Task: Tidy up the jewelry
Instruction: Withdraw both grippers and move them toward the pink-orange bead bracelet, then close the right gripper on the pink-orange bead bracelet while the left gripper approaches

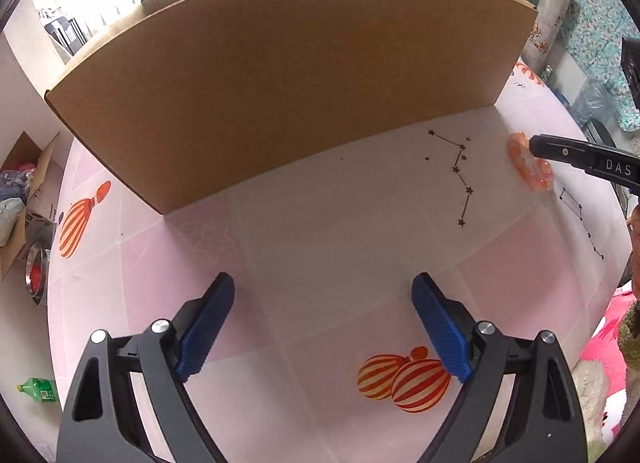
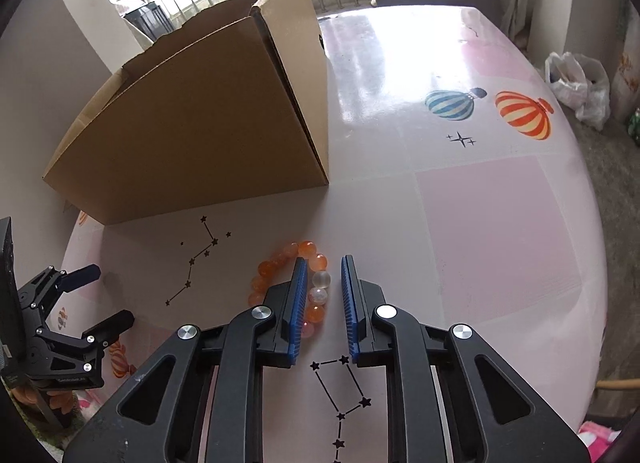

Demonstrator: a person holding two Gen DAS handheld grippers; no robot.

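Your right gripper (image 2: 324, 303) straddled one side of the bead bracelet (image 2: 294, 283) on the table (image 2: 500, 223) near the cardboard box (image 2: 200, 123), fingers narrow but not pinching. Left gripper (image 1: 323, 327) was spread, empty. Risk: beads could roll out sideways, judging by the off-centre bite.

Left wrist cam sits behind the left tongs (image 1: 323, 327), facing steeply down at the bench (image 1: 320, 231), close in, w/ the cardboard box (image 1: 288, 75) filling the upper view. Right wrist cam sits behind the right tongs (image 2: 324, 303), also tilted down, close over the bead bracelet (image 2: 296, 275). Shared: box, star prints, bracelet; each cam catches the other tongs at its edge.
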